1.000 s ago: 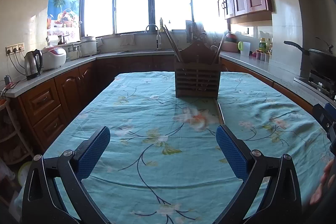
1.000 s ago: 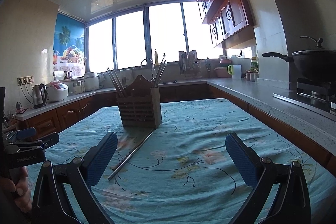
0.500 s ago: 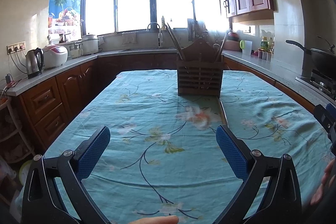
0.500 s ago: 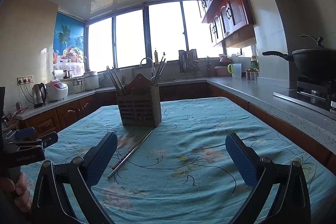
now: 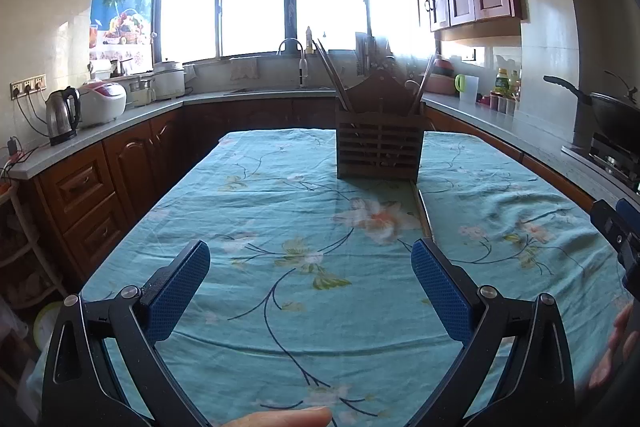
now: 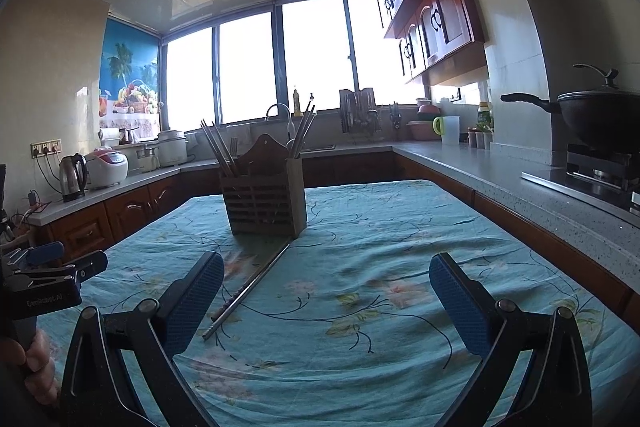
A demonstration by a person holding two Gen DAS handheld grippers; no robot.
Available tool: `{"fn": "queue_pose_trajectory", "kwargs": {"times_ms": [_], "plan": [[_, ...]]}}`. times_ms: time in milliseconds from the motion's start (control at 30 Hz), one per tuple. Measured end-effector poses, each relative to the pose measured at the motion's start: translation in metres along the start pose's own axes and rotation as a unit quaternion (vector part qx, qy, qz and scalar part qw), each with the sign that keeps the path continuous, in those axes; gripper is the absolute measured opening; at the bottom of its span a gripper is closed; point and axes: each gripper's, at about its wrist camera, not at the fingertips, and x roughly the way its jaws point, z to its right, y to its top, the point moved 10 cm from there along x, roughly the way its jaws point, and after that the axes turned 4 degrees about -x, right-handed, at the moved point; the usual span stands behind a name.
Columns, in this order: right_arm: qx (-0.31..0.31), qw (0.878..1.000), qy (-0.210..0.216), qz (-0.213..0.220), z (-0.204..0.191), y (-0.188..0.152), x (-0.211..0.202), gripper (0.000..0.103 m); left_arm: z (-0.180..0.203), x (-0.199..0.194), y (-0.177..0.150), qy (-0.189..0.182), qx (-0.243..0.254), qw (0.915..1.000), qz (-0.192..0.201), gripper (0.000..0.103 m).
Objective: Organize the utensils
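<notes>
Loose chopsticks on the cloth, both grippers spread and empty

A chopstick pair point(image 6: 250, 290) lies on the table point(image 6: 380, 355), one end by the holder point(image 6: 264, 205), which has more standing in it. The right gripper point(image 6: 326, 301) and left gripper point(image 5: 310, 291) hover apart; I judge pinching that pair comes next. Only the right view shows its full length.
</notes>
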Motion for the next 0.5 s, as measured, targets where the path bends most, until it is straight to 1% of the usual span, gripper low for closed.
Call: {"fn": "queue_pose_trajectory", "kwargs": {"times_ms": [500], "plan": [[0.002,1.0,0.0,-0.002,0.0016,-0.0005,0.0029,0.103,-0.0014,-0.0005,0.0007,-0.002,-0.002,1.0,0.002,0.103]]}}
